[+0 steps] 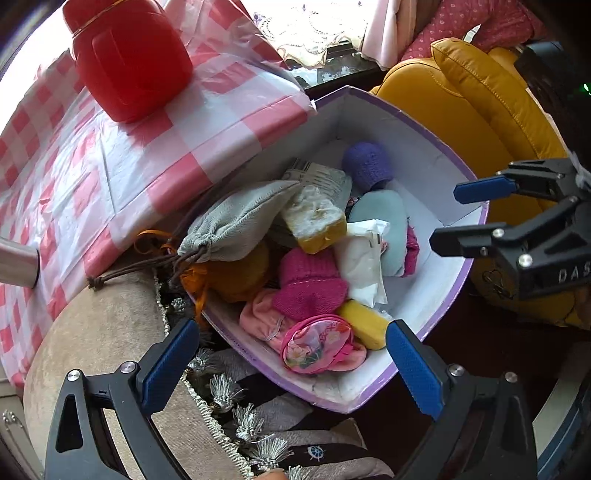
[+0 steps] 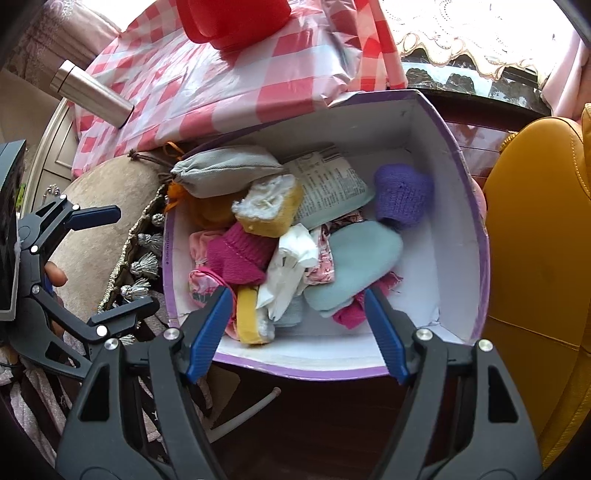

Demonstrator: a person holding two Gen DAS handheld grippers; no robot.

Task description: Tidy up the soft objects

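Note:
A white box with a purple rim (image 1: 424, 122) (image 2: 476, 236) holds several soft things: a grey drawstring pouch (image 1: 240, 221) (image 2: 225, 170) hanging over its edge, a yellow sponge (image 1: 314, 218) (image 2: 269, 206), a pink knit piece (image 1: 310, 284) (image 2: 236, 254), a purple knit piece (image 1: 367, 164) (image 2: 402, 194), a light blue cloth (image 1: 388, 221) (image 2: 354, 258) and a small pink printed pouch (image 1: 317, 347). My left gripper (image 1: 291, 365) is open and empty above the box's near corner. My right gripper (image 2: 295, 332) is open and empty over the box's near edge; it also shows in the left wrist view (image 1: 448, 218).
A table with a pink checked cloth (image 1: 110, 166) (image 2: 207, 74) carries a red jar (image 1: 129, 59) (image 2: 232, 18) and a steel flask (image 2: 92, 96). A beige cushioned seat with tassels (image 1: 110, 332) lies left of the box. A yellow leather chair (image 1: 461, 110) (image 2: 535, 240) stands to the right.

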